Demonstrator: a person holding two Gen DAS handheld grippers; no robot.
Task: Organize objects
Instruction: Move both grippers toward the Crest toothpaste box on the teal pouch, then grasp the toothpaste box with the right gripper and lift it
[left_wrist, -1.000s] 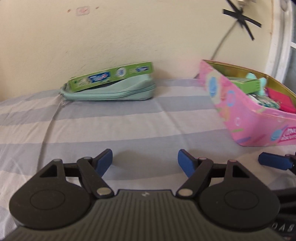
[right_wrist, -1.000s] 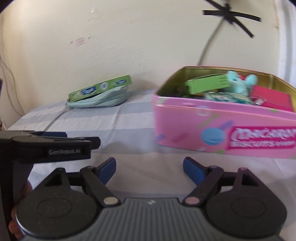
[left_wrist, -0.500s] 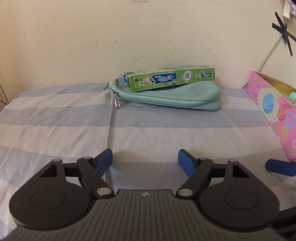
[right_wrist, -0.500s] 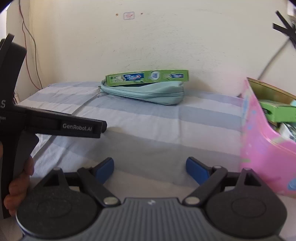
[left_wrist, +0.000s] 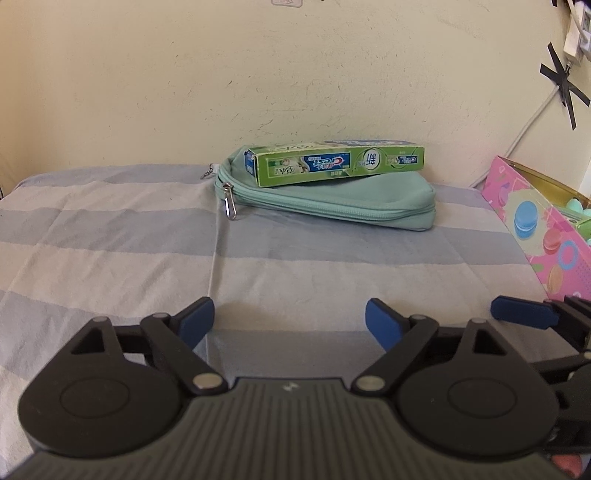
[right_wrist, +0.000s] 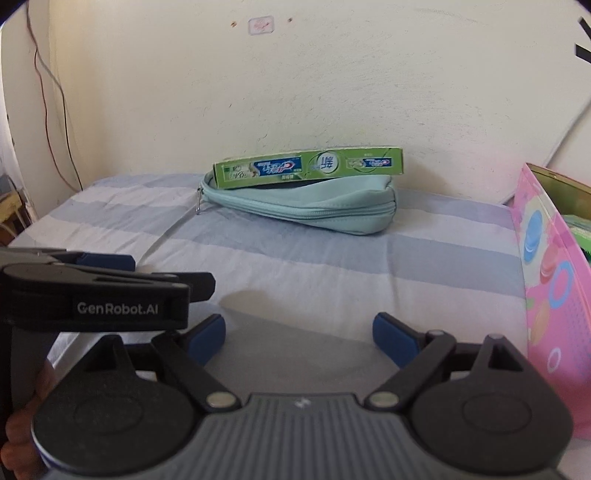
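The left gripper (left_wrist: 290, 320) holds its 2 fingers spread wide with nothing between them, and the right gripper (right_wrist: 299, 334) is parted and empty likewise. Well ahead of both sets of fingertips, against the wall, the toothpaste box (left_wrist: 338, 165) lies flat on top of the mint zip pouch (left_wrist: 332, 201), which rests on the striped cloth (left_wrist: 110, 236). To the right of the fingers stands the pink biscuit tin (left_wrist: 535, 225), already holding items. Both grippers point at the box and pouch, probably because these 2 loose things remain to go into the tin.
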